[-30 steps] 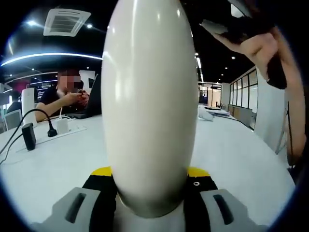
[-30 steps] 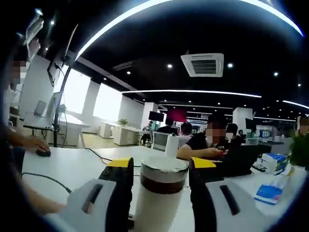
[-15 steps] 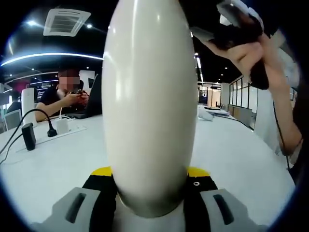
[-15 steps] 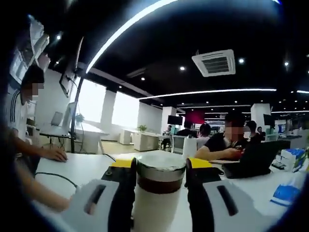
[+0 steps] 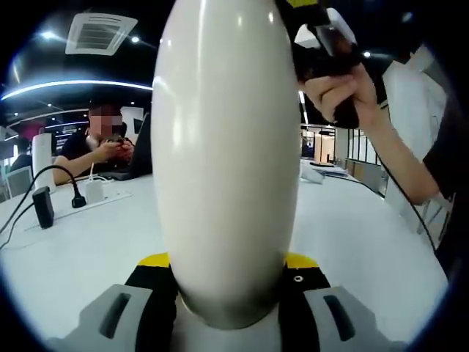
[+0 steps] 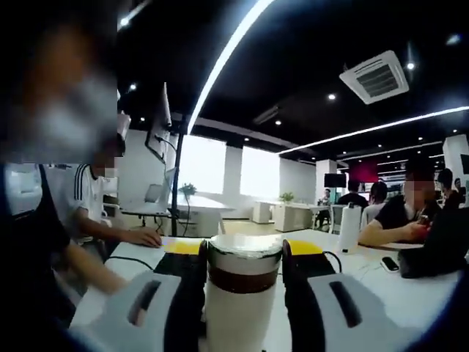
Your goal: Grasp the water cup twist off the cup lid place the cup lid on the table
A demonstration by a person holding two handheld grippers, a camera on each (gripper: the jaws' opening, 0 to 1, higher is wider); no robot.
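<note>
L gripper view: water cup (image 5: pixel 226 158) dead centre, smooth glossy off-white, egg-like bulge, running from frame bottom past the top. L gripper (image 5: pixel 227 282) jaws closed against cup's lower body, black w/ yellow tips and grey housings, one each side at bottom centre. Upper right: a hand (image 5: pixel 338 86) gripping the R gripper (image 5: pixel 316 45) beside the cup's upper part; contact point w/ cup hidden. White table (image 5: pixel 80 242) across lower half, matte, w/ black cables (image 5: pixel 44 192) at left. Seated person (image 5: pixel 102 143) mid-left, behind the table.

R gripper view: cup's upper end bottom centre – cup lid (image 6: pixel 244 260), round, pale shiny rim on top, dark brown band below, then off-white body. R gripper (image 6: pixel 242 262) jaws pressed on both sides of lid, narrow opening, yellow tips level w/ lid rim. Another seated person (image 6: pixel 95 202) at left, hand resting on the table. White roll (image 6: pixel 352 229) upright at right. Ceiling vent (image 6: pixel 377 75) upper right.
</note>
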